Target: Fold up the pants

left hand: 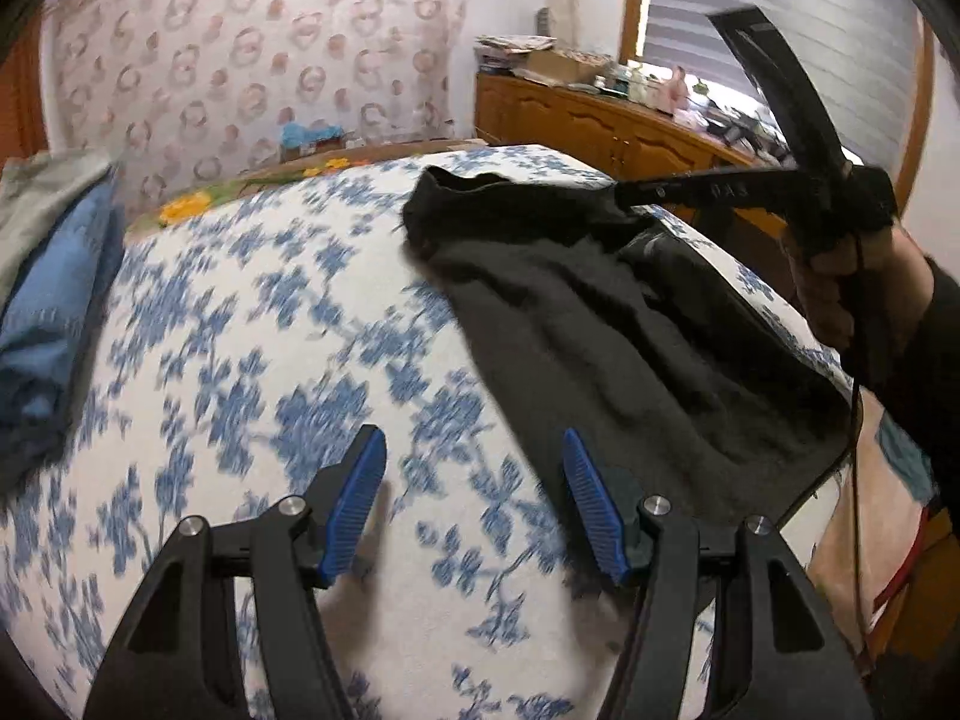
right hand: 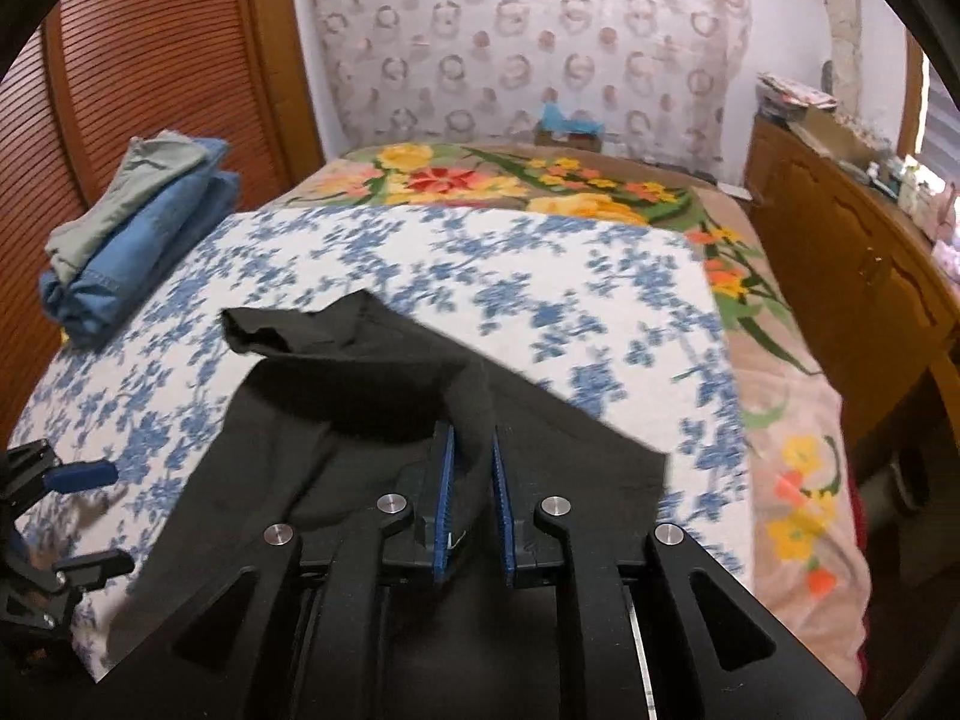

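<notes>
Black pants [left hand: 600, 312] lie on the blue-flowered bedspread [left hand: 252, 324], toward the right side of the bed. My left gripper [left hand: 474, 444] is open and empty, hovering above the spread just left of the pants' near edge. My right gripper [right hand: 473, 444] is shut on a fold of the black pants [right hand: 372, 396] and lifts it above the rest of the garment. In the left wrist view the right gripper [left hand: 624, 195] reaches in from the right, holding the raised cloth. The left gripper [right hand: 78, 516] shows at the lower left of the right wrist view.
A stack of folded jeans and a green garment [right hand: 132, 228] sits at the bed's left edge by the wooden louvred door [right hand: 150, 60]. A wooden dresser [right hand: 852, 264] with clutter stands along the right side. A flowered blanket [right hand: 540, 180] covers the far end.
</notes>
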Demonstrator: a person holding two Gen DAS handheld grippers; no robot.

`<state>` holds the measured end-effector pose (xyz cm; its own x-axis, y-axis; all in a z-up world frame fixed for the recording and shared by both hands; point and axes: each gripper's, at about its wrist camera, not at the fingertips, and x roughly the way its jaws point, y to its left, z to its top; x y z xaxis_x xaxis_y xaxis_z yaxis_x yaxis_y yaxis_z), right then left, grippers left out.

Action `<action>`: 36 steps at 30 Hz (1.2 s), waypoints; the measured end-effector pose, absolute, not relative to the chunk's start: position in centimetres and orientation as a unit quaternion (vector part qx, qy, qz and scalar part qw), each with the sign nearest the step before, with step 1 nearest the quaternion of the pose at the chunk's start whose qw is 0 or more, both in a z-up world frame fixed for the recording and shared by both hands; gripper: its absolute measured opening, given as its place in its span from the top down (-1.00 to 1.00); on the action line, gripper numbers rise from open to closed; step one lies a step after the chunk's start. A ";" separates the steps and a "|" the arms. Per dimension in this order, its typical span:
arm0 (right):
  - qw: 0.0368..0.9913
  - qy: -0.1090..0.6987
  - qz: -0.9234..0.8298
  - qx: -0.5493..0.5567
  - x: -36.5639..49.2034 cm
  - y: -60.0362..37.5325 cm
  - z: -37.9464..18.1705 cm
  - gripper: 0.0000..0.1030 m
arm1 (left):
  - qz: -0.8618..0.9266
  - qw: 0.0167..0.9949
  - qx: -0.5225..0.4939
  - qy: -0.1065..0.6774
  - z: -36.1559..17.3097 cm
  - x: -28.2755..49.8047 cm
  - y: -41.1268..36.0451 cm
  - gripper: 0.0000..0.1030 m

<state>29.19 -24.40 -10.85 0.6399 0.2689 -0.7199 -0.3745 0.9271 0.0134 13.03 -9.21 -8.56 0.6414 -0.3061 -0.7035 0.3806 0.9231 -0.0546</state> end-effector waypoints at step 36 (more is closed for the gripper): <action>0.912 0.390 0.118 -0.045 30.4 -29.2 -12.3 0.84 | -0.200 0.894 0.052 0.397 -9.8 13.3 -11.0 -0.19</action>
